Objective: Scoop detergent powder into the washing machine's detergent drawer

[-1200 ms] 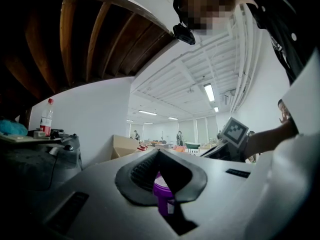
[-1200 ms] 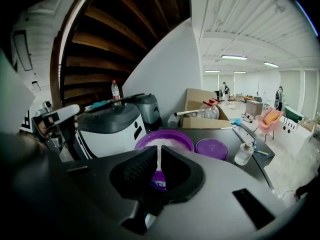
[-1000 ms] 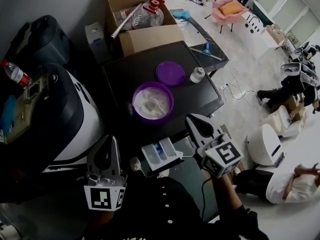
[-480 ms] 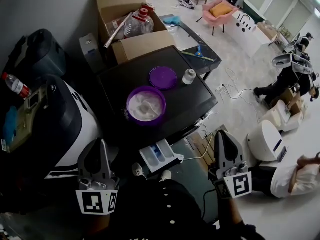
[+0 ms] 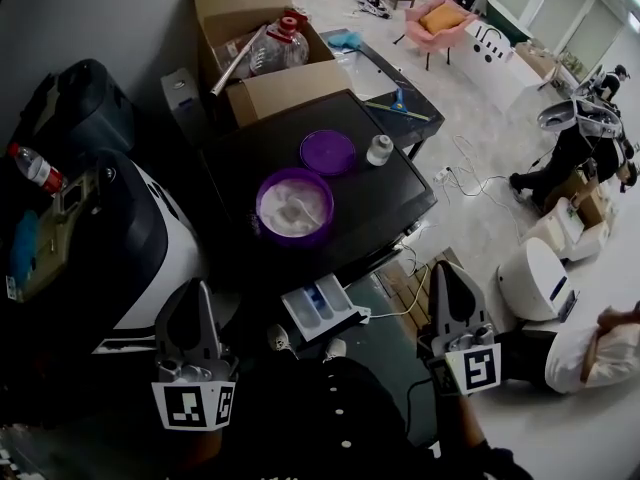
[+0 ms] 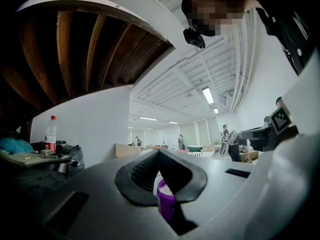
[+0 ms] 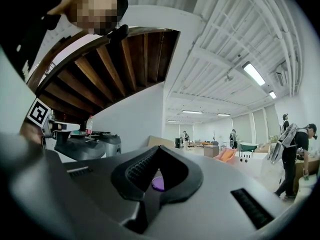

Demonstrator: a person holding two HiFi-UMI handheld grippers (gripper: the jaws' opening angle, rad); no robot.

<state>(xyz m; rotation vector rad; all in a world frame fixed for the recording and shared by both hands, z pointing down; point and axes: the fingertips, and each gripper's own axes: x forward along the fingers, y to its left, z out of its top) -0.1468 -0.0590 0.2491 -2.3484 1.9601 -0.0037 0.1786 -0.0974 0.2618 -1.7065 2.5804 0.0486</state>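
Note:
A purple tub [image 5: 295, 206] of white detergent powder stands open on the black table [image 5: 395, 200], with its purple lid [image 5: 327, 152] and a small white cup [image 5: 378, 150] behind it. The white detergent drawer [image 5: 322, 311] juts out open from the washing machine [image 5: 140, 243], below the table's front edge. My left gripper [image 5: 196, 290] is shut and empty, left of the drawer, pointing level toward the tub [image 6: 165, 201]. To the right of the drawer, my right gripper [image 5: 447, 270] is shut and empty too. In its own view the right gripper [image 7: 159, 151] frames the lid [image 7: 158, 183].
A cardboard box [image 5: 262, 43] holding a big bottle stands behind the table. A red-capped bottle [image 5: 38, 171] lies on the washer's top. Cables [image 5: 470, 173] trail on the floor at right, near a white round appliance [image 5: 530, 283] and people [image 5: 580, 153].
My right gripper has swung away from the drawer's front, out to the right, and now points straight ahead. The left gripper has hardly moved.

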